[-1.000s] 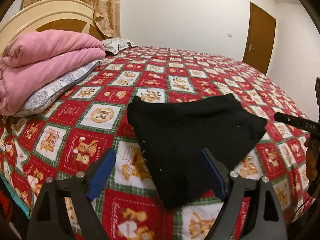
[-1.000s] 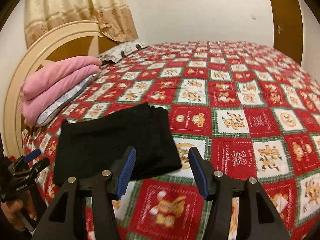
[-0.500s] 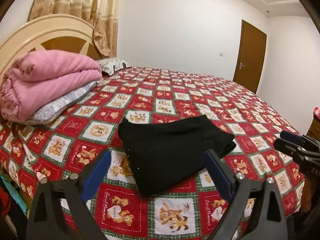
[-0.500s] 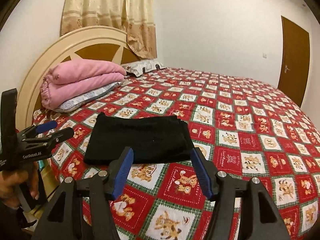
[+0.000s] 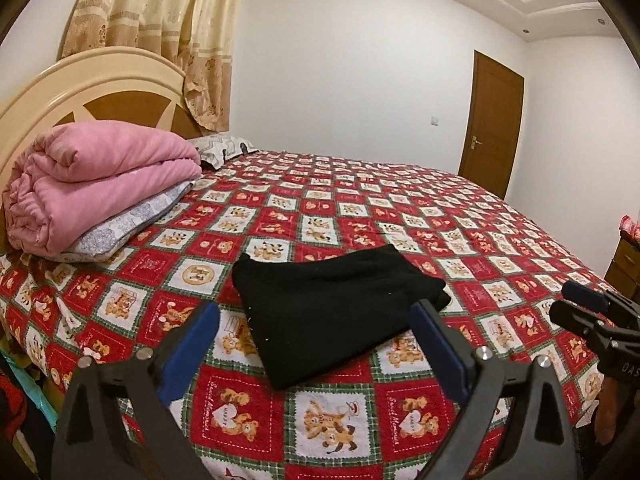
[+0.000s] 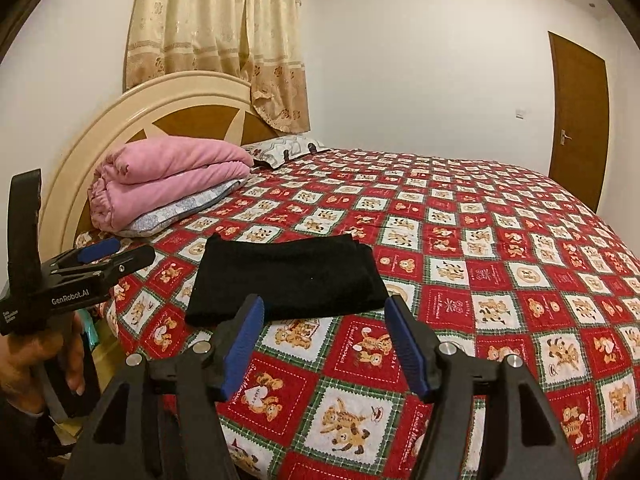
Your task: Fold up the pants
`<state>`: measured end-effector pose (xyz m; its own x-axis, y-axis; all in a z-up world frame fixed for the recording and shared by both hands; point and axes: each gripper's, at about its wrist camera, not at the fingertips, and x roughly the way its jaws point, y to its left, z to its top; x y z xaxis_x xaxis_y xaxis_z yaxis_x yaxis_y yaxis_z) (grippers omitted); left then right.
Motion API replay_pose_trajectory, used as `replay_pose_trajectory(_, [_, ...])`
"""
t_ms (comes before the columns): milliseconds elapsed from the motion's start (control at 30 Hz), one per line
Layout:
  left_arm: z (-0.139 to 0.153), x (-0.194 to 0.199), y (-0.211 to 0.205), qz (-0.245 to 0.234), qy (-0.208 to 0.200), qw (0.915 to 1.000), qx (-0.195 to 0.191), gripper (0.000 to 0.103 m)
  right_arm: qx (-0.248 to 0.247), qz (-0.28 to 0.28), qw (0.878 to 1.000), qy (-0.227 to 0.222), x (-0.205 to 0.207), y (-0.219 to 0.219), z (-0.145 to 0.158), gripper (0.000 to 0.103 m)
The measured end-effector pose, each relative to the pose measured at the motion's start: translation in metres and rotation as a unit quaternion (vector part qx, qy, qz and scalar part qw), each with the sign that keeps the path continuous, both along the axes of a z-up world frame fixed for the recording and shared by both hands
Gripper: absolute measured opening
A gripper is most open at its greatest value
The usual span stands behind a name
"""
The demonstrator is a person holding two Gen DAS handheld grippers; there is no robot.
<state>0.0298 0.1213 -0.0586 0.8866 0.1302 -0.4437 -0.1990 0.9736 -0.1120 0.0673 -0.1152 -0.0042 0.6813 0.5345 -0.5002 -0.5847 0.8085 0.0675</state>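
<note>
Pants — black, folded into a flat packet — lie on the bed near its front edge, on the red teddy-bear quilt. Left claw hangs above the edge with jaws wide, gripping nothing; right claw likewise stands wide and bare, apart from the cloth. Folded pink blanket rests on a pillow by the headboard.
</note>
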Motion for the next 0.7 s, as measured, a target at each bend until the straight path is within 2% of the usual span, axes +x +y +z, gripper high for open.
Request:
replay_pose_trajectory(233, [0.002, -0.006, -0.007, -0.004, -0.004, 1.0, -0.001, 0.1, 0.0, 0.007, 1.0, -0.017, -0.012, 0.001, 0.005, 0.066])
replay_pose_trajectory(367, [0.004, -0.008, -0.011, -0.006, -0.008, 0.9999, 0.004, 0.1, 0.002, 0.01, 1.0, -0.026, -0.016, 0.001, 0.01, 0.072])
replay_pose_trajectory(433, [0.006, -0.01, -0.012, -0.004, -0.014, 0.9999, 0.007, 0.103, 0.002, 0.01, 1.0, -0.027, -0.017, 0.001, 0.011, 0.073])
replay_pose_trajectory(700, [0.013, -0.014, -0.018, -0.004, -0.025, 0.9995, 0.021, 0.103, 0.007, 0.0, 0.999, -0.042, -0.021, -0.004, 0.019, 0.073])
